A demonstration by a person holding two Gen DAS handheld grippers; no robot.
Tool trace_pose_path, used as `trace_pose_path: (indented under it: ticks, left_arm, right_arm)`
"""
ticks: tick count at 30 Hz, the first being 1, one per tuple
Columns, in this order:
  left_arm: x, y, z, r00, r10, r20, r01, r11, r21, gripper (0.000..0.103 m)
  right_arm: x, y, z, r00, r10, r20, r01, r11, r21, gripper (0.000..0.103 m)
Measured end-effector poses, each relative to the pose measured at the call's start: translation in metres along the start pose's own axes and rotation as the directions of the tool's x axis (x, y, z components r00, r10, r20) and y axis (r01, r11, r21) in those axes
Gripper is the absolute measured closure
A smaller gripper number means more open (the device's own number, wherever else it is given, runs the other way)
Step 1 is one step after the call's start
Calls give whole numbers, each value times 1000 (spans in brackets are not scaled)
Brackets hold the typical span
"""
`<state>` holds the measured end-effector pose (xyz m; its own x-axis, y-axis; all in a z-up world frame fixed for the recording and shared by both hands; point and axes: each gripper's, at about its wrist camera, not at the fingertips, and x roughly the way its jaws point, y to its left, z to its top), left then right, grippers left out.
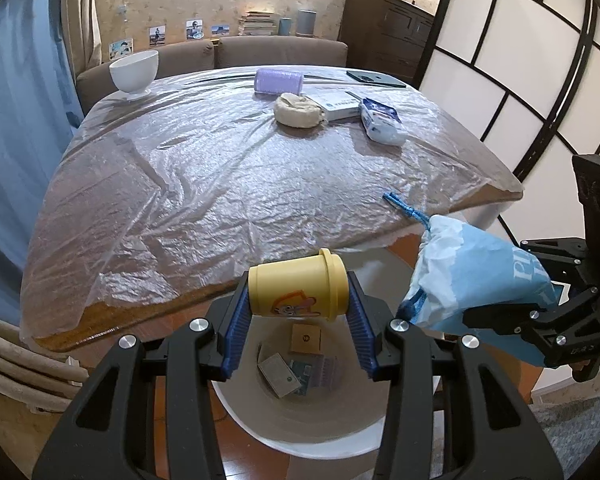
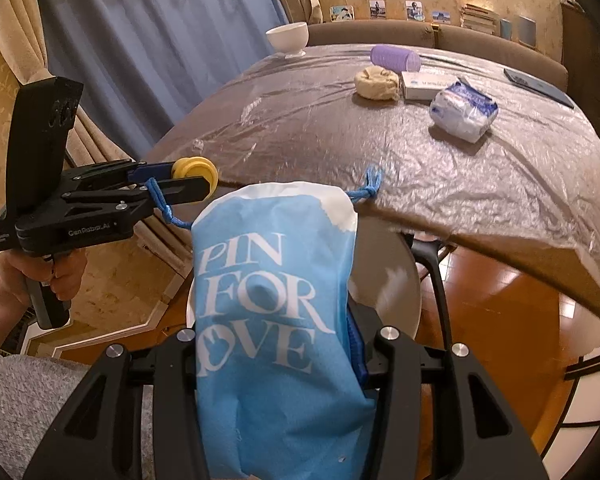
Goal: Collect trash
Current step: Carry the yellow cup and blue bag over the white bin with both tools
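Note:
My left gripper (image 1: 297,294) is shut on a yellow plastic cup (image 1: 300,286) and holds it on its side above a round white trash bin (image 1: 267,432) beside the table's near edge. Several scraps of packaging (image 1: 295,360) lie in the bin. My right gripper (image 2: 275,360) is shut on a blue and white drawstring bag (image 2: 273,320) printed "PIN FOR LOVE", also held over the bin (image 2: 400,280). The bag (image 1: 472,280) shows to the right in the left wrist view, and the cup (image 2: 193,170) to the left in the right wrist view.
The table (image 1: 219,184) is covered with crinkled clear plastic. At its far side stand a white bowl (image 1: 133,72), a purple roll (image 1: 277,80), a beige lump (image 1: 297,110), a white box (image 1: 336,104) and a blue-white packet (image 1: 380,120). A sofa (image 1: 283,50) is behind.

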<state>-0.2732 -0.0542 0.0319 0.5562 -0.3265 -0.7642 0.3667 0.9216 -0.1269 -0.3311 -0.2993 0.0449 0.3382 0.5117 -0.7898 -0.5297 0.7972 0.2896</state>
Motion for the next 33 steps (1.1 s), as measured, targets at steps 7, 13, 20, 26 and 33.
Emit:
trace_pose_path:
  ticks: [7, 13, 20, 26, 33]
  left_arm:
    - [0, -5, -7, 1000, -9, -15, 9, 1000, 5, 57]
    - [4, -4, -12, 1000, -5, -27, 4, 1000, -8, 57]
    - [6, -2, -17, 999, 0, -38, -1, 1000, -12, 57]
    - [9, -2, -21, 999, 1, -46, -2, 1000, -21, 57]
    - [13, -1, -25, 998, 12, -57, -13, 1000, -24, 57]
  right_arm:
    - [3, 7, -7, 999, 16, -33, -17, 1000, -20, 58]
    - [8, 11, -15, 998, 29, -62, -30, 999, -17, 58]
    - [13, 15, -21, 995, 40, -86, -42, 999, -25, 58]
    - [19, 16, -25, 994, 44, -103, -46, 999, -14, 58]
    - [27, 12, -26, 992, 36, -119, -38, 999, -7, 58]
